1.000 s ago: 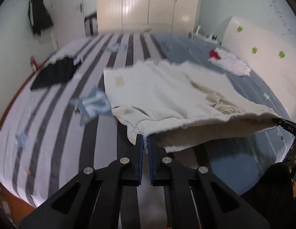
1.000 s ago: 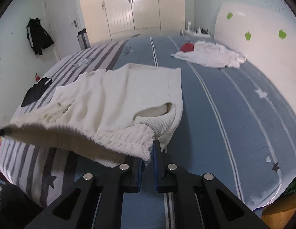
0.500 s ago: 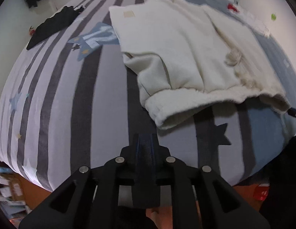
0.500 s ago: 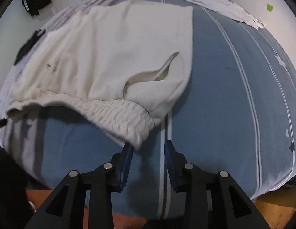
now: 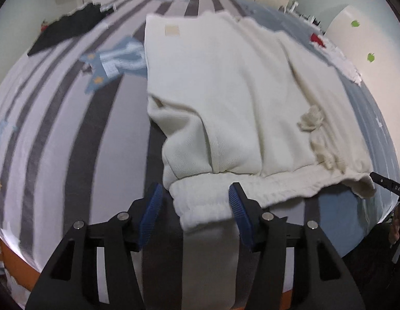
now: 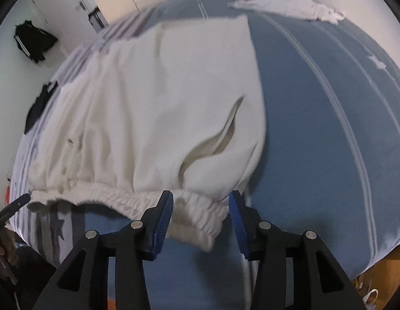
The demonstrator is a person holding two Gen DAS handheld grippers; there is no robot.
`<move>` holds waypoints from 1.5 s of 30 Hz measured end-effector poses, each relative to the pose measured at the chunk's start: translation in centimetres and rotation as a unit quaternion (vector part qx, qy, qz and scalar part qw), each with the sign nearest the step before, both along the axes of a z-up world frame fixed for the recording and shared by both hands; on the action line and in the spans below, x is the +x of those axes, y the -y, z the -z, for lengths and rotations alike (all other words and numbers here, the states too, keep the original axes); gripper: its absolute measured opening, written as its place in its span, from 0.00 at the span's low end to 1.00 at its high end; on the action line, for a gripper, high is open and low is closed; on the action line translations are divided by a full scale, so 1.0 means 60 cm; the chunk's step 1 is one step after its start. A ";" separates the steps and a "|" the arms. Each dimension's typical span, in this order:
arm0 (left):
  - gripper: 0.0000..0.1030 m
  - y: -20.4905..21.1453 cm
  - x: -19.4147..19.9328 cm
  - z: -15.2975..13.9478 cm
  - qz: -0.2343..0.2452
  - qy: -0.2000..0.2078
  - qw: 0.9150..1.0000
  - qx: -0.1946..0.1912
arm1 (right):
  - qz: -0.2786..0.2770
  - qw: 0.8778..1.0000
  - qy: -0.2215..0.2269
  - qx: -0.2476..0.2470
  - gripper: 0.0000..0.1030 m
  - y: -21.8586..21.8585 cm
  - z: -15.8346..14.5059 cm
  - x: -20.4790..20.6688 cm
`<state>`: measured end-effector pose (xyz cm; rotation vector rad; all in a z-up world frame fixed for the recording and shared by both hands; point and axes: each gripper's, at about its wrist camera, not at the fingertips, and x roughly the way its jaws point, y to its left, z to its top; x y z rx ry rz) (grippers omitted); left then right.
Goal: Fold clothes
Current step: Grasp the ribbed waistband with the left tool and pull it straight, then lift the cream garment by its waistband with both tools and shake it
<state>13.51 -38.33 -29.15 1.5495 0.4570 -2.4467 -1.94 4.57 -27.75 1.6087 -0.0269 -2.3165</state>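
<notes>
Cream knitted shorts with an elastic ribbed waistband [image 5: 225, 98] lie flat on the striped bed cover [image 5: 58, 134], waistband toward the near edge of the bed, leg hems pointing away.

Left gripper [image 5: 194, 201]: blue-padded jaws spread wide, released, nothing clamped. The left corner of the waistband lies between the two fingers; contact cannot be told.

Right gripper [image 6: 200, 211]: jaws likewise spread wide, holding nothing. The right corner of the waistband sits between its fingers. A side pocket opening [image 6: 215, 137] gapes just beyond.

Drawstring knot [image 5: 311, 118] rests on the front of the shorts.

Elsewhere on the bed: black garment [image 5: 63, 31] far left, white clothing with a red item [image 6: 287, 2] far right, both well apart from the shorts.
</notes>
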 end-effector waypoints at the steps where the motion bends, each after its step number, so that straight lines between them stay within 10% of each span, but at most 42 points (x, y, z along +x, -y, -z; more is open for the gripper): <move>1: 0.50 0.002 -0.001 0.011 -0.005 0.007 1.000 0.007 | -0.001 1.000 0.006 0.007 0.40 0.006 0.009 0.000; 12: 0.55 -0.001 0.003 0.055 -0.006 0.019 1.000 0.015 | 0.032 0.998 0.054 0.002 0.66 -0.014 0.059 -0.005; 17: 0.34 -0.015 0.004 0.056 0.014 0.008 1.000 0.003 | 0.045 0.996 0.075 -0.029 0.66 -0.021 0.073 -0.006; 19: 0.31 -0.021 0.005 0.057 0.017 0.004 1.000 -0.006 | 0.044 0.995 0.077 -0.043 0.58 -0.023 0.076 -0.006; 20: 0.26 -0.020 0.008 0.056 0.014 0.000 1.000 -0.004 | 0.039 0.994 0.081 -0.061 0.36 -0.024 0.076 -0.005; 25: 0.14 -0.011 0.022 0.037 0.000 -0.033 0.999 0.006 | 0.033 0.993 0.060 -0.096 0.19 -0.026 0.054 0.004; 37: 0.11 -0.020 0.032 -0.025 -0.009 -0.093 0.995 0.017 | 0.027 0.991 0.007 -0.132 0.14 -0.039 -0.001 0.051; 45: 0.11 -0.014 0.013 -0.178 -0.007 -0.194 0.981 -0.022 | 0.015 0.977 -0.095 -0.190 0.12 -0.021 -0.148 0.043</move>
